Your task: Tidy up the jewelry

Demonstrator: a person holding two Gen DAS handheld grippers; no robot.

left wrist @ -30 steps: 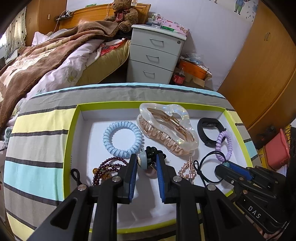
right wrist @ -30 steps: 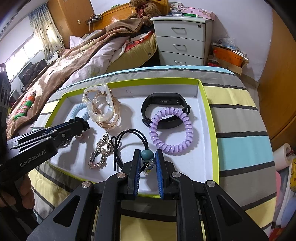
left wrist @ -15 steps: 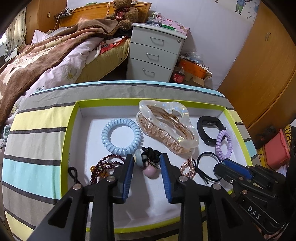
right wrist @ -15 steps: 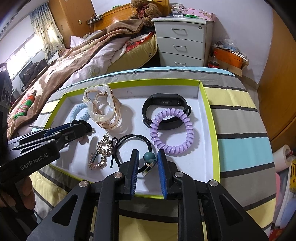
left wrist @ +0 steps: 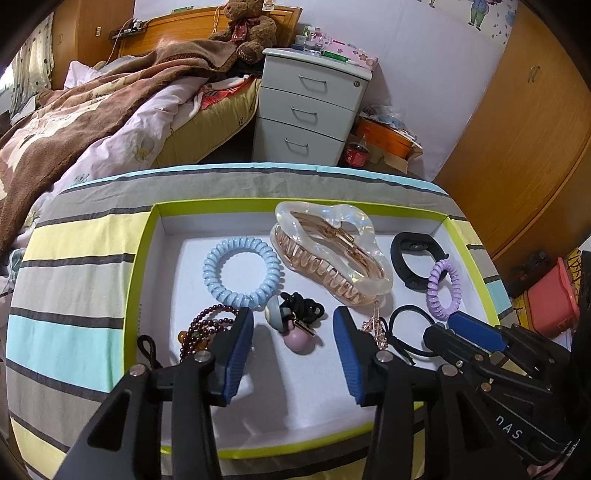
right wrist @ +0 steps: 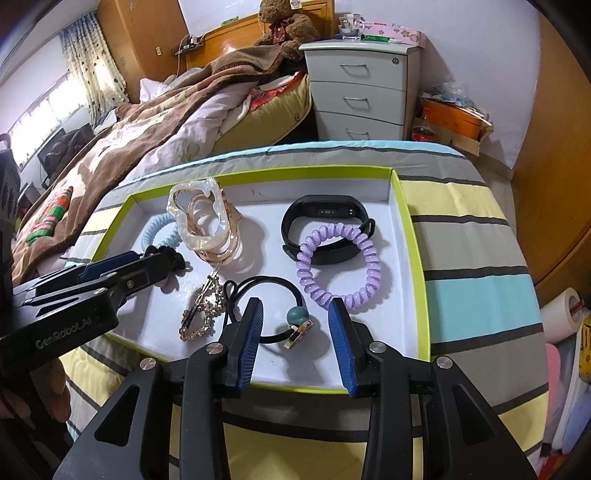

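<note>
— What's it all sitting on?

— A striped cloth, bands of grey, pale yellow and turquoise, spread over a rounded top. On it lies a shallow white tray with a lime-green rim. Behind is an unmade bed with a brown blanket, a teddy bear at the wooden headboard, a white three-drawer nightstand, and wooden wardrobe doors on the right.

— And in the tray, how many of each?

— Two coil hair ties: a blue one towards the left, a purple one to the right, overlapping one black wristband. One big translucent claw clip in the middle at the back. One dark red bead bracelet near the front left. One rhinestone hair clip. Two black elastics with charms: one bunched up with a pink ball, one thin loop with a teal bead.

— What are the grippers doing?

— The left gripper has its blue pads spread wide, holding nothing; the pink-ball elastic lies on the tray floor between them, touching neither. The right gripper is just as wide apart and empty, with the teal bead and its metal charm resting on the tray between the pads.
</note>
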